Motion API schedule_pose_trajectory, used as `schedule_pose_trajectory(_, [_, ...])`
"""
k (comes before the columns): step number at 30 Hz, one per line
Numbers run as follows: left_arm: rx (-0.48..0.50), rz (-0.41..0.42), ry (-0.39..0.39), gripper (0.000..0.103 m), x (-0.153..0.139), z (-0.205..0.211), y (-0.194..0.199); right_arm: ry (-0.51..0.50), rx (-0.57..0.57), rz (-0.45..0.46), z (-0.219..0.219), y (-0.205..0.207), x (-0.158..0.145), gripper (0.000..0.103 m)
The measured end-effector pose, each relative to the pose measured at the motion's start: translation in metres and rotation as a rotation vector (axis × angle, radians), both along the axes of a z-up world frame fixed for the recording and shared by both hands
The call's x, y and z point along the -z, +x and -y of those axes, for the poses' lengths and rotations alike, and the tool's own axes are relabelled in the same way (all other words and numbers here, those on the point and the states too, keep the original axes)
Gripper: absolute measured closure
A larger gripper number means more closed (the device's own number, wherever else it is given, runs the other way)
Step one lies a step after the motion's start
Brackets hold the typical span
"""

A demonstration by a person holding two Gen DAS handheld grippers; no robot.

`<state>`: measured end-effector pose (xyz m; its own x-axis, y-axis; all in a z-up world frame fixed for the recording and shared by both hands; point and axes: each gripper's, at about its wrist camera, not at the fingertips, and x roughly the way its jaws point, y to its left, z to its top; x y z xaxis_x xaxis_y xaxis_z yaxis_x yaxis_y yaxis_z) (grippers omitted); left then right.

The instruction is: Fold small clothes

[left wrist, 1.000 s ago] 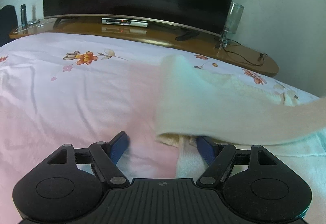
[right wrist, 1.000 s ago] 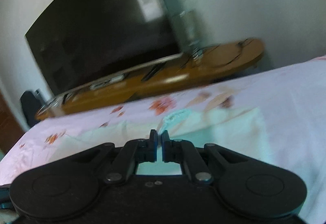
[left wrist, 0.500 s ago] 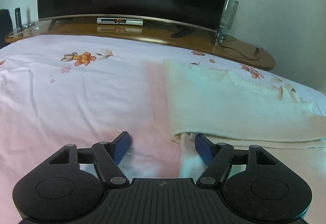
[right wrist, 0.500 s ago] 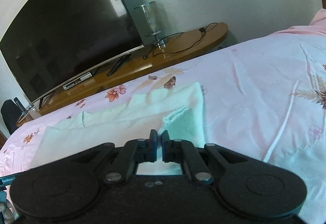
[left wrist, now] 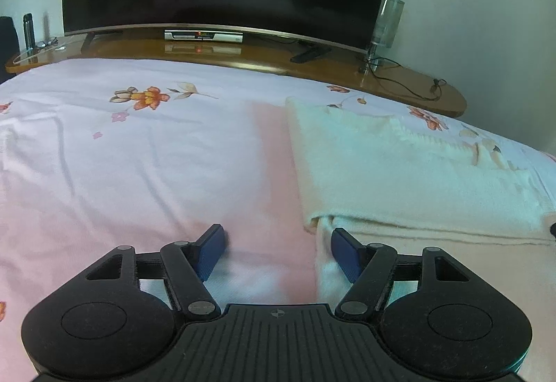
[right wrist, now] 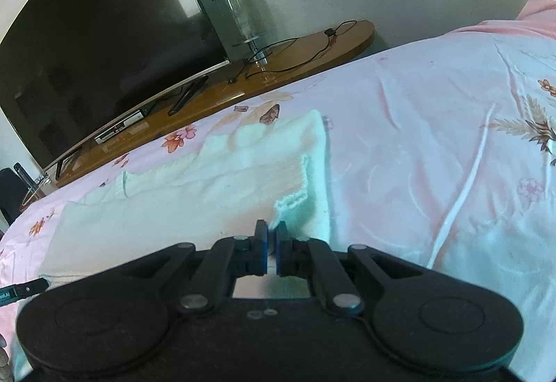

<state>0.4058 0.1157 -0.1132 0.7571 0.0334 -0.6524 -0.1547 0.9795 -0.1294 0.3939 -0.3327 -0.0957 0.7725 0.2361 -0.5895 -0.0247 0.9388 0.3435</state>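
Two tongs: both are hovering low over the bed (left wrist: 146, 166), one at each end of the garment.
Left tongs (left wrist: 276, 251): they are standing wide apart and gripping nothing; the left blue pad (left wrist: 210, 251) is sitting just over the pink sheet, and the right pad (left wrist: 344, 253) is lying against the near left corner of the cloth.
Garment (left wrist: 399, 173): a cream knitted piece is lying on the bed, folded over on itself in layers, with the fold's open edge facing the tongs.
Handling: it is looking soft, light and limp, so it is likely to sag and drag on the sheet; I would be pinching all the layers together at a corner or hem.
Right tongs (right wrist: 271, 244): they are sitting nearly together, with only a thin slit showing, right by the scalloped hem (right wrist: 290, 199); whether any cloth is caught between them I cannot tell.
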Motion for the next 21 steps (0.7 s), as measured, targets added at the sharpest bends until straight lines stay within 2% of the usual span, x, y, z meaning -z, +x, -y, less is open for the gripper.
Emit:
schedule_pose_trajectory(3, [-0.028,0.026,0.010,0.034,-0.010,-0.005,-0.015,-0.007,-0.008,0.011,0.003,-0.004,-0.003,0.098])
schedule_pose_trajectory(5, [-0.023,0.098,-0.018,0.034,-0.023,-0.006,-0.022,-0.029,0.022,0.069,0.007,-0.015,-0.015,0.085])
schedule_pose_trajectory(6, [-0.008,0.131,-0.030,0.034,-0.029,-0.003,-0.020,-0.047,0.025,0.134,0.009,-0.023,-0.024,0.086])
schedule_pose_trajectory(8, [0.056,0.171,-0.056,0.034,-0.039,0.012,-0.006,-0.075,-0.006,0.186,0.006,-0.023,-0.035,0.091])
schedule_pose_trajectory(11, [0.147,0.110,-0.061,0.034,-0.030,0.043,0.024,-0.161,-0.084,0.168,-0.017,-0.005,-0.034,0.091])
schedule_pose_trajectory(13, [0.162,0.007,-0.021,0.034,-0.007,0.056,0.037,-0.246,-0.117,0.114,-0.031,0.007,-0.021,0.094])
schedule_pose_trajectory(14, [0.183,0.043,0.024,0.034,-0.003,0.063,0.030,-0.292,-0.111,0.043,-0.032,0.015,-0.008,0.096])
schedule_pose_trajectory(16, [0.220,0.040,0.076,0.034,-0.004,0.070,0.023,-0.248,-0.114,0.048,-0.019,0.010,-0.002,0.098])
schedule_pose_trajectory(18, [0.218,0.091,0.050,0.034,-0.013,0.063,0.023,-0.271,-0.127,0.048,-0.014,0.007,-0.007,0.098])
schedule_pose_trajectory(19, [0.205,0.121,0.033,0.034,-0.019,0.059,0.028,-0.274,-0.132,0.061,-0.013,0.007,-0.011,0.095])
schedule_pose_trajectory(20, [0.188,0.140,0.022,0.034,-0.024,0.054,0.036,-0.265,-0.132,0.080,-0.013,0.008,-0.014,0.089])
schedule_pose_trajectory(21, [0.170,0.148,0.016,0.034,-0.030,0.049,0.047,-0.258,-0.129,0.097,-0.014,0.012,-0.018,0.088])
